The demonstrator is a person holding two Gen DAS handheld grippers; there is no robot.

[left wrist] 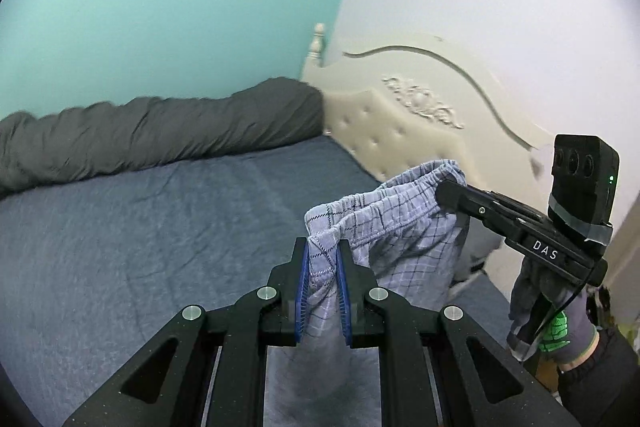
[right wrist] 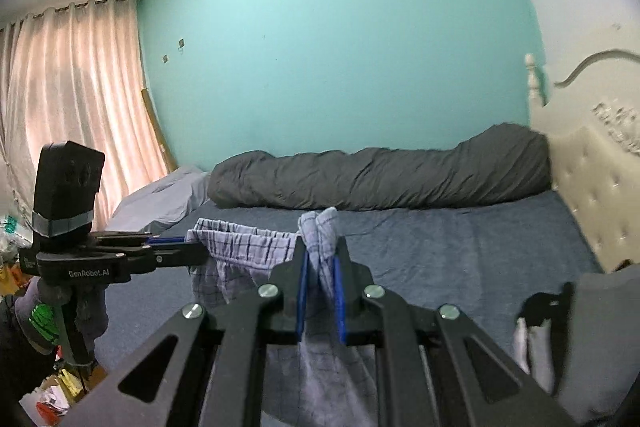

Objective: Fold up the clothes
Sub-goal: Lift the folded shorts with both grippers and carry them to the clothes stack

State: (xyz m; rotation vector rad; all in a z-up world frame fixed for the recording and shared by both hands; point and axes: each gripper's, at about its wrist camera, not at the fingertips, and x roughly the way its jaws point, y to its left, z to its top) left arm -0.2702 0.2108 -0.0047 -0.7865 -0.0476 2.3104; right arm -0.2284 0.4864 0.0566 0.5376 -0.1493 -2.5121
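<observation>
Light blue plaid shorts (left wrist: 404, 227) with an elastic waistband hang in the air above the bed, stretched between both grippers. My left gripper (left wrist: 324, 251) is shut on one end of the waistband, cloth bunched between its blue pads. In the left wrist view the right gripper (left wrist: 444, 193) comes in from the right and clamps the other end. In the right wrist view my right gripper (right wrist: 320, 251) is shut on a bunched fold of the shorts (right wrist: 240, 243), and the left gripper (right wrist: 192, 247) holds the far end at left.
The bed has a dark blue sheet (left wrist: 140, 227) below the shorts. A rolled grey duvet (right wrist: 380, 171) lies along the teal wall. A cream tufted headboard (left wrist: 392, 131) stands at right. Other grey and black clothing (right wrist: 560, 315) lies at the bed's near right. Curtains (right wrist: 68, 99) hang at left.
</observation>
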